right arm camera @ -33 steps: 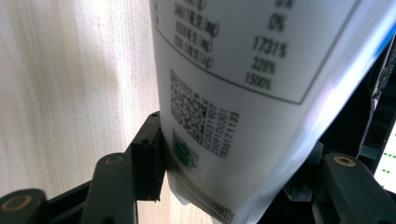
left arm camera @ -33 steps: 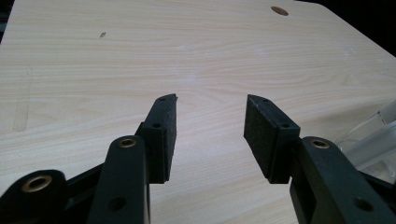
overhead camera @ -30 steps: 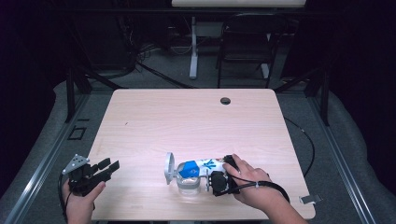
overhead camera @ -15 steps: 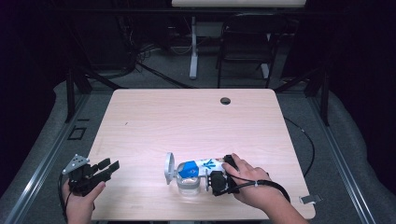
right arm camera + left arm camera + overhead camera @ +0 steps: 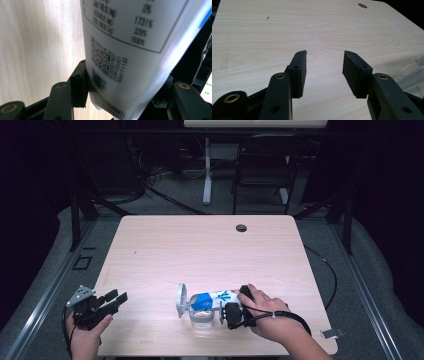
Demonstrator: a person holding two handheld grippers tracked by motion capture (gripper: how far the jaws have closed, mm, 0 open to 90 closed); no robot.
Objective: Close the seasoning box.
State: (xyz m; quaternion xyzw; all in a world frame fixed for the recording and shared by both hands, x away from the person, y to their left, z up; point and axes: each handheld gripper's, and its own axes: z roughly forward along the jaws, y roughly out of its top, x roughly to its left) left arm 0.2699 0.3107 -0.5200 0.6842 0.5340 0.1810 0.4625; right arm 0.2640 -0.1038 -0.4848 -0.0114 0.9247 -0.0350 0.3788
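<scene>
Left hand [image 5: 86, 335]: enters at the near left corner of the table [image 5: 200, 245], off the bottle's capless end, curled round the body of the left gripper [image 5: 116, 299] with the grey three-cornered plate on top; tool held low over the table edge, pointing across the wood toward the bottle. In the left gripper view, the left gripper [image 5: 325, 71] has its black pads spread apart with bare wood between them, grasping nothing; a sliver of clear glass shows at the view's right edge. Glass [image 5: 202, 317]: clear, standing on the table directly under the bottle's blue end. Bottle [image 5: 207, 301]: white plastic with a blue band and a blue mark on the label, lying tipped on its side over the glass near the table's near edge; a round greyish disc-like part stands at its left end, what it is cannot be told. Right gripper [image 5: 227, 312]: clamped on the bottle's right part, hand [image 5: 270, 312] wrapped over the tool from the right, forearm running to the near right, cable looped at the wrist. In the right gripper view, the bottle [image 5: 130, 50] sits between the jaws of the right gripper [image 5: 125, 100], left pad pressed on the label. Writing on the label: a QR code, a barcode, a small green mark, a table with "0%", "1731%", "220%", "1500%"; remaining print blurred.
</scene>
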